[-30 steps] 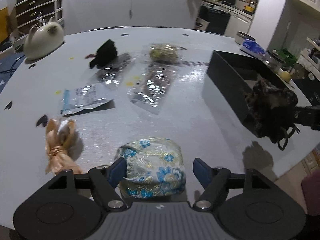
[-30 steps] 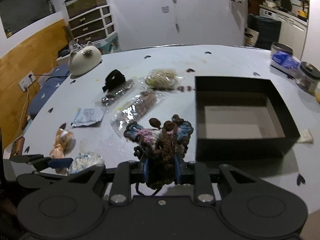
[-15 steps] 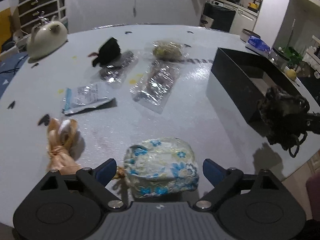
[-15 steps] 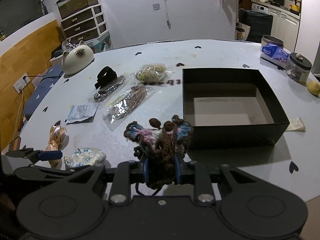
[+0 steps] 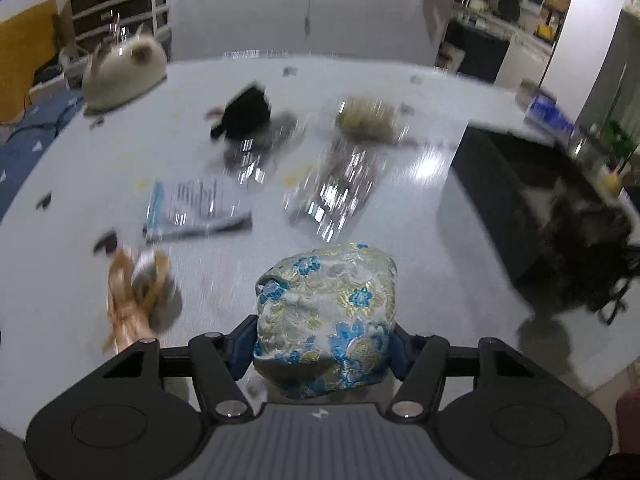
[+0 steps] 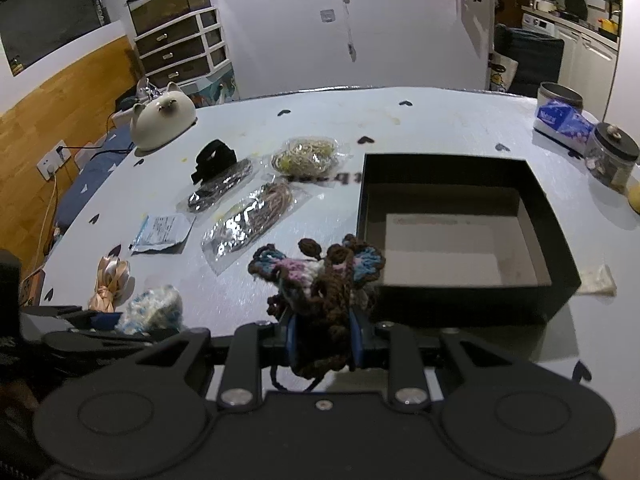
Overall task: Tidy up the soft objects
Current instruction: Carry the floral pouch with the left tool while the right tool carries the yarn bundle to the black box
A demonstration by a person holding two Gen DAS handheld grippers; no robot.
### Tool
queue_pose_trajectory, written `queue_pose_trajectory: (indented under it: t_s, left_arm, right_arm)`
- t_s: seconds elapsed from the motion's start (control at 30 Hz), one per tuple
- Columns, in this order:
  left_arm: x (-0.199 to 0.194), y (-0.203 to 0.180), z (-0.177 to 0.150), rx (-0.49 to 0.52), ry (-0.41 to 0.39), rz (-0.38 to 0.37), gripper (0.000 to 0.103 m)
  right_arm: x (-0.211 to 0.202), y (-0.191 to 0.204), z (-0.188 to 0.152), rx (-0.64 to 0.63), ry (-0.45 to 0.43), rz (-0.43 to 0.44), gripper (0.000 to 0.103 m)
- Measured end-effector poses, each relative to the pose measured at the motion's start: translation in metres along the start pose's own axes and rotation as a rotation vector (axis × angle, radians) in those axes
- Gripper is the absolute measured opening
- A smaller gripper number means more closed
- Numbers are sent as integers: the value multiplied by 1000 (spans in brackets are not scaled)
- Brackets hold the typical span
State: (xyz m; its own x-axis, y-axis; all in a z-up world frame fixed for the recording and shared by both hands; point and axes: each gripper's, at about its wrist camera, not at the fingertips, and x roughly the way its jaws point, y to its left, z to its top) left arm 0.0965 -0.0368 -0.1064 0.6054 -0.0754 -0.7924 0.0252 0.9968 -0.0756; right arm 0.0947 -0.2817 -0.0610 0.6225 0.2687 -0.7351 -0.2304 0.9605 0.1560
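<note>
Left claw: left gripper (image 5: 322,344) is clenched on the brocade pouch (image 5: 326,316), one blue pad on each flank, lifted just over the table's near edge.
Right claw: right gripper (image 6: 324,336) is clamped on the crochet piece (image 6: 318,280), its wings fanning out above the pads, held just short of the black box (image 6: 560,284).
Pouch handling: looks light, padded and squashy; the woven floral cloth seems a bit slick, so a grip across the fat middle, as now, should hold better than a pinch at a corner.
Crochet handling: limp yarn with loose loops dangling below the pads; likely to snag on the box rim if dragged across it, so I'd lift it clear before letting go.
Box: open-topped and bare inside, sitting towards the table's right edge; probably where both soft things belong.
Near left edge: peach ribbon bundle (image 6: 108,280) lies on the table (image 6: 440,120) just beside the left claw.
Middle of table: clear packets (image 6: 252,224) and a white sachet (image 6: 162,234), flat and low, no obstacle.
Far left corner: cat-shaped ornament (image 6: 162,120), well out of the way.
Right edge: glass jar (image 6: 610,156) and tissue pack (image 6: 560,122) stand beyond the box.
</note>
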Motion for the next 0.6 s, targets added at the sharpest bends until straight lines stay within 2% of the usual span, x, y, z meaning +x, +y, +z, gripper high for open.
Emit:
queue_pose_trajectory:
  t_s: [0.1,0.3,0.5,0.6]
  left_arm:
    - [-11,-14,21,8,-55,-19,63]
    - [-19,-56,64,58,-157,-108,64]
    - [-6,-109,89,161,-173,-188,64]
    - [7,-135,97,250,-148,-249,64]
  right_arm:
    - [-2,-8,10,-16,-20,20,26]
    - [-13,-36,39,-13,-99,28,23]
    - [-14,-75,59,23,-139,15,22]
    - [-11,-94,65,46,-144,8,21]
